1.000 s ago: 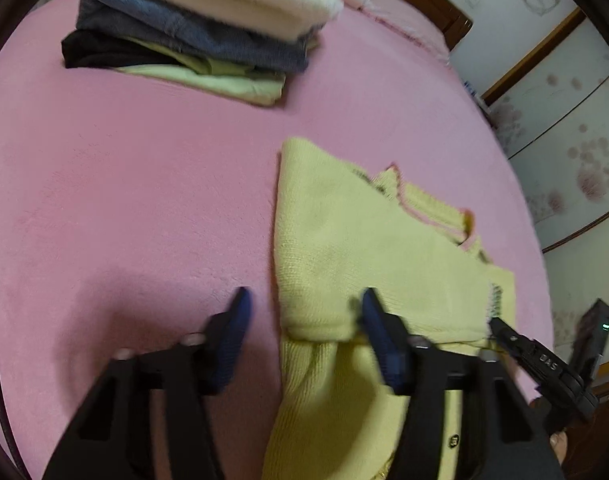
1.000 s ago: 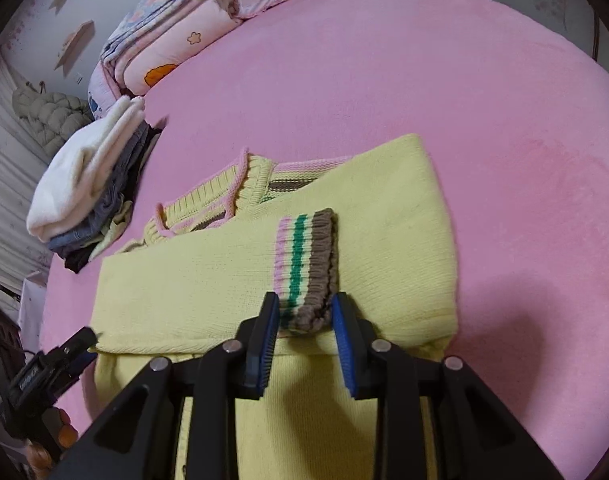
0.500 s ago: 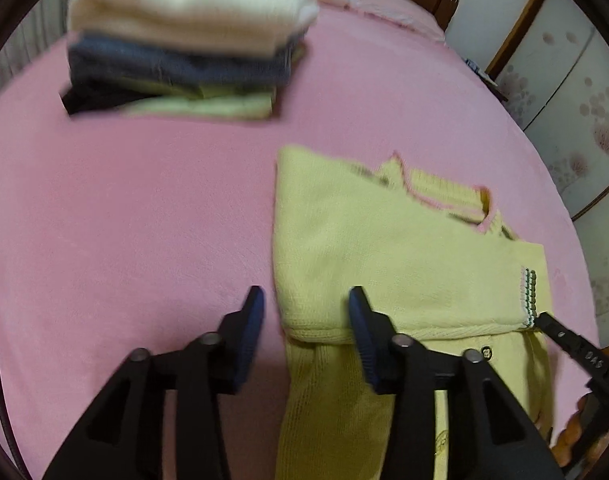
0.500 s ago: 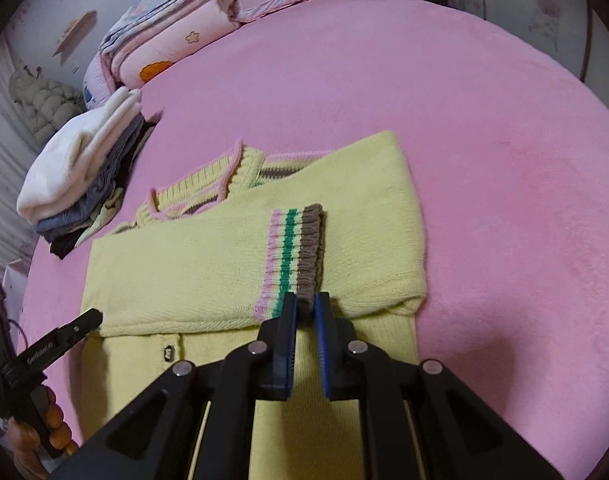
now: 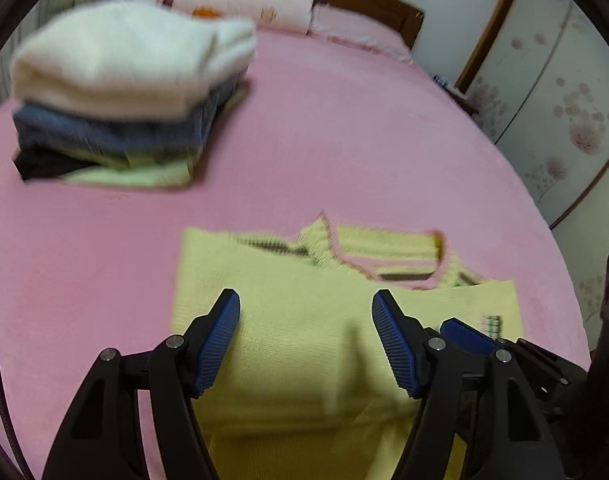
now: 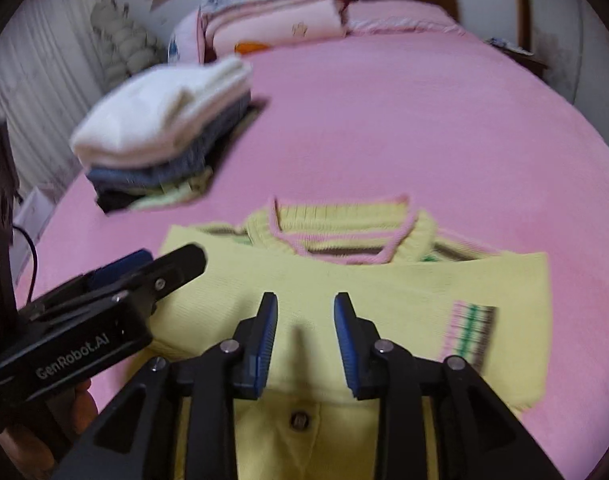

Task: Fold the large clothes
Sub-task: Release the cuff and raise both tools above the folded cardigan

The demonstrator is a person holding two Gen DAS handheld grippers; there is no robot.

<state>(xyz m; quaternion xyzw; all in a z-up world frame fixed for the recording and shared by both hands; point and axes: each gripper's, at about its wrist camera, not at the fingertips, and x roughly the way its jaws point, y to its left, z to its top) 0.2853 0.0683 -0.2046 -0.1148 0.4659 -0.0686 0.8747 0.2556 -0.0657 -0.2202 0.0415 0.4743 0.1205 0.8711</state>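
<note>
Both hover over the yellow sweater (image 6: 384, 280) lying on the pink bed (image 6: 424, 120), sleeves folded across. Left gripper (image 5: 306, 340) spread wide, empty; right gripper (image 6: 306, 336) parted too, empty. Folded stack (image 5: 120, 92) sits well apart.

Quantities: one yellow cardigan (image 6: 344, 292) at 6 o'clock; one stack of folded clothes (image 6: 160, 140) at 10 o'clock; two tongs, left tongs (image 5: 306, 334) and right tongs (image 6: 306, 334).

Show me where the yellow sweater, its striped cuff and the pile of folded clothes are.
yellow sweater (image 6: 344, 280): right wrist view, on the folded sleeve.
striped cuff (image 6: 470, 332): right wrist view, on the green stripe.
pile of folded clothes (image 5: 116, 68): left wrist view, on the white top garment.
</note>
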